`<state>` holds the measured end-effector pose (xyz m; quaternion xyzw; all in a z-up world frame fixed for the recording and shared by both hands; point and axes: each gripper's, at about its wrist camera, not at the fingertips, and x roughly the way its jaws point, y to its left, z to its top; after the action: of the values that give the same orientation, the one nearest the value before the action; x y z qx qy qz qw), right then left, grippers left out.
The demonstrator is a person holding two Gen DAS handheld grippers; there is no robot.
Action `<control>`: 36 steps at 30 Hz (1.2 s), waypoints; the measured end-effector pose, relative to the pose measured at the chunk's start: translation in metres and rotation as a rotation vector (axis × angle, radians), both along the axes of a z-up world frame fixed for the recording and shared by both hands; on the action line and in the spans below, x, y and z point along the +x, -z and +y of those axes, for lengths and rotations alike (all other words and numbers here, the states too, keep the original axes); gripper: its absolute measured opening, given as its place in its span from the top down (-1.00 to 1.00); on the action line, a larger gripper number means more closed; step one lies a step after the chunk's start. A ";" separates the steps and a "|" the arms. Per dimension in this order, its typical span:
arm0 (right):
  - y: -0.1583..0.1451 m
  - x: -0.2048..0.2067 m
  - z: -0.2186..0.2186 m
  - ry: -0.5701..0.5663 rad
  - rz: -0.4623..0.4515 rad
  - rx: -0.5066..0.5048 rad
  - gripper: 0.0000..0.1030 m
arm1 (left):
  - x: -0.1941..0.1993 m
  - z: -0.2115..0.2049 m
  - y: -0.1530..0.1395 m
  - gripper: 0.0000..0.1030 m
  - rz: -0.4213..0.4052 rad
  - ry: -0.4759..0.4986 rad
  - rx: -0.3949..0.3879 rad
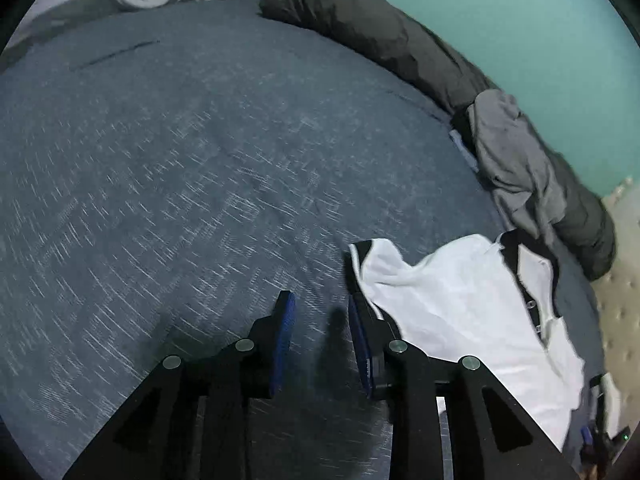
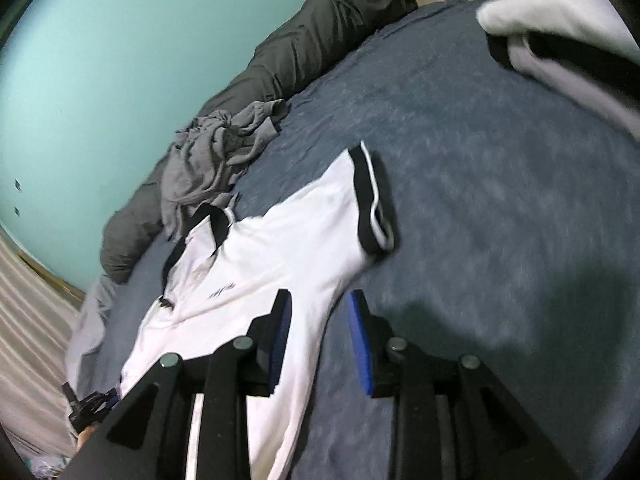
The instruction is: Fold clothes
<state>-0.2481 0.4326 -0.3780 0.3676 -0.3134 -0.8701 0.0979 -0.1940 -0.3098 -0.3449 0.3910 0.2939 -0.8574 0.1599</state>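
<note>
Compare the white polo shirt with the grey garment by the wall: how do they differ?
The white polo shirt is spread mostly flat with black collar and sleeve trim; the grey garment is plain and crumpled in a heap. The polo lies nearest the tongs; the grey one rests against the dark bolster. Both lie unfolded on the blue bedcover.

Dim, cool light. Motion blur smears the bedspread (image 1: pixel 200 168) weave. Fisheye bending and black vignette mark the edges.

Both wrist views look down close over the blue bed (image 1: pixel 200 160), sharing the white polo shirt (image 2: pixel 280 256) and teal wall (image 2: pixel 100 60).
</note>
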 end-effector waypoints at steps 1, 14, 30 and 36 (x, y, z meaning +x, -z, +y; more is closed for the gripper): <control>0.003 0.006 -0.003 0.000 0.004 -0.014 0.44 | -0.003 0.002 0.002 0.42 -0.015 0.017 0.000; 0.002 0.031 -0.026 -0.085 0.106 -0.011 0.44 | -0.049 0.062 0.005 0.40 -0.018 0.167 -0.035; 0.004 0.031 -0.031 -0.122 0.134 -0.046 0.44 | -0.034 0.042 -0.001 0.25 -0.026 0.054 -0.114; 0.004 0.031 -0.034 -0.127 0.132 -0.041 0.44 | -0.044 0.038 0.004 0.25 -0.064 0.093 -0.151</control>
<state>-0.2170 0.3985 -0.3823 0.3266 -0.3000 -0.8779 0.1809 -0.2375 -0.2718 -0.3487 0.4183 0.2048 -0.8707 0.1581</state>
